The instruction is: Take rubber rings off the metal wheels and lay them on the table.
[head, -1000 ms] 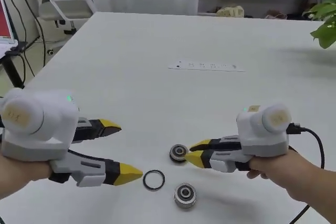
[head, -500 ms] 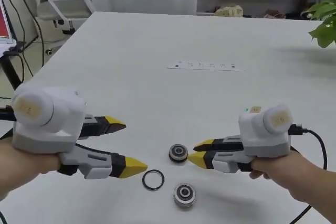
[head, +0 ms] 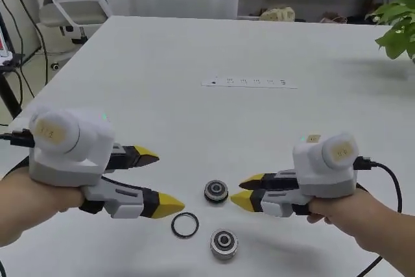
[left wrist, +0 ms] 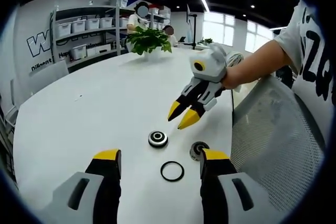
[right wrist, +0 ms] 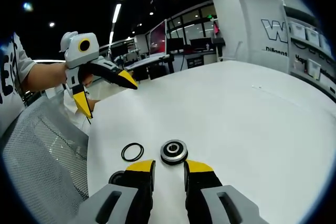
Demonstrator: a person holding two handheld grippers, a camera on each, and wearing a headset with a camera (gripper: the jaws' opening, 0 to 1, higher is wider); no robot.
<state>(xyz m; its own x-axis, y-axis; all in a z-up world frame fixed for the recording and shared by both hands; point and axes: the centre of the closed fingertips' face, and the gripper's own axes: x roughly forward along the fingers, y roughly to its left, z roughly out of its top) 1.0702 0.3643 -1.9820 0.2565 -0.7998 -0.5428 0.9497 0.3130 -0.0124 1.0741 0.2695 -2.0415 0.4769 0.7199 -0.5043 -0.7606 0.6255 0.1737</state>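
Nearest on the white desk (head: 272, 50) lies a round silver metal wheel (head: 224, 242). Just beyond it, to the left, a loose black rubber ring (head: 185, 225) lies flat. Above the desk, the left gripper (head: 167, 181) has its fingers spread wide and empty. The right gripper (head: 238, 191) has its fingers narrowly apart and empty, just beside a second, dark-rimmed metal wheel (head: 216, 191). A white power strip (head: 249, 83) lies well beyond.

Wide-spread jaws of the left gripper (left wrist: 161, 157) over the table (left wrist: 94, 103), loose rubber ring (left wrist: 172, 171) flat between the tips, metal wheel (left wrist: 157, 138) just beyond, second wheel (left wrist: 197, 149) nearer the table edge, partly behind one jaw, right gripper (left wrist: 178, 120) above, jaws narrowly apart.
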